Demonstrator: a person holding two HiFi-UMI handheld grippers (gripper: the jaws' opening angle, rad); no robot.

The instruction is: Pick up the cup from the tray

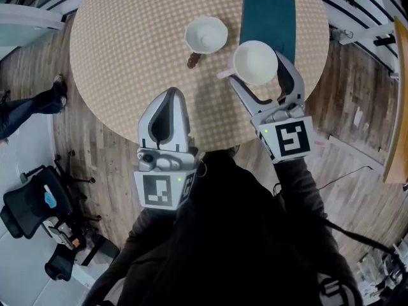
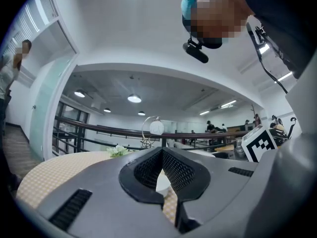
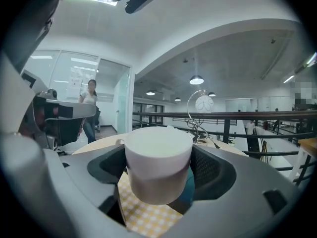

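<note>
My right gripper (image 1: 256, 67) is shut on a white cup (image 1: 255, 62), with a finger on either side of its wall. The cup hangs upright above the near left corner of the dark teal tray (image 1: 271, 14). In the right gripper view the cup (image 3: 157, 167) fills the space between the jaws of the right gripper (image 3: 158, 175), with the tray (image 3: 188, 192) and the checked cloth (image 3: 143, 214) below it. My left gripper (image 1: 171, 93) is shut and empty over the table's near edge. Its closed jaws fill the left gripper view (image 2: 162, 155).
A second white cup (image 1: 205, 35) stands on the round table (image 1: 121, 56), with a small brown object (image 1: 194, 60) beside it. Through the left gripper's jaws a white cup (image 2: 161, 182) shows. A person's legs (image 1: 25, 110) and an office chair (image 1: 32, 209) are on the floor at left.
</note>
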